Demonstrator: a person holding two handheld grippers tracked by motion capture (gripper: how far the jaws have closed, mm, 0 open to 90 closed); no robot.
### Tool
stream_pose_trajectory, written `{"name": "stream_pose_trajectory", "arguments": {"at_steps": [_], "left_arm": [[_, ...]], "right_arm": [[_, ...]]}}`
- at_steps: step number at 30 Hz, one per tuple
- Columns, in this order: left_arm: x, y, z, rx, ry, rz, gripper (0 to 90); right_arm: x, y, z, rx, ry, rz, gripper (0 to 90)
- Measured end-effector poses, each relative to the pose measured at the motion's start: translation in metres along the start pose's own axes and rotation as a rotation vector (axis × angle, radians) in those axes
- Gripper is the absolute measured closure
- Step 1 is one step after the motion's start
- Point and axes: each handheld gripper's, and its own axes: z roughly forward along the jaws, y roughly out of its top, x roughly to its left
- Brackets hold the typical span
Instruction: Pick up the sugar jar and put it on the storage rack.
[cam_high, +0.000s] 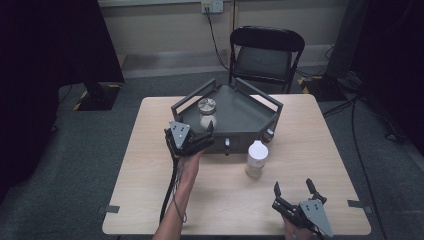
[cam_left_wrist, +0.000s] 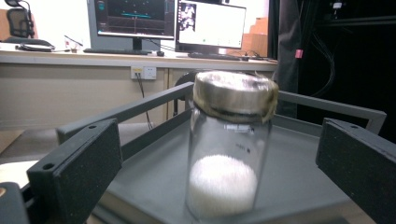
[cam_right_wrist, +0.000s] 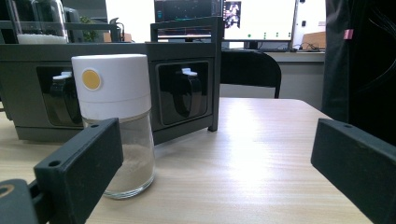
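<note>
On the grey rack (cam_high: 250, 112), an unlabelled glass jar (cam_left_wrist: 227, 149) stands between the wide-spread left gripper (cam_high: 202, 134).

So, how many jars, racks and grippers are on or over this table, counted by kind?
Jars: 2, the metal-lidded jar and the white-capped jar
Racks: 1, the grey rack
Grippers: 2, the left gripper and the right gripper
Total: 5

Clear glass jar (cam_left_wrist: 228, 154) with a dull, seemingly metal lid (cam_left_wrist: 235, 94); matt grey tray (cam_left_wrist: 154, 184); pale wood-grain table (cam_right_wrist: 261, 158).
</note>
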Motion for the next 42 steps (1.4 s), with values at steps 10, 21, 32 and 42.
{"name": "stream_pose_trajectory", "arguments": {"at_steps": [10,21,32,42], "left_arm": [[-0.002,-0.023,-0.022,0.009,-0.008,-0.014,0.0],[-0.005,-0.042,-0.047,-0.015,-0.009,-0.028,0.0],[-0.011,-0.062,-0.069,-0.015,0.013,0.006,0.0],[-0.013,-0.088,-0.092,-0.068,0.051,-0.015,0.0]], "right_arm": [[0.001,0.000,0.000,0.000,-0.005,-0.001,1.1],[0.001,0.000,0.000,0.000,-0.006,-0.001,1.1],[0.001,0.000,0.000,-0.001,-0.007,-0.001,1.1],[0.001,0.000,0.000,0.000,-0.007,-0.001,1.1]]}}
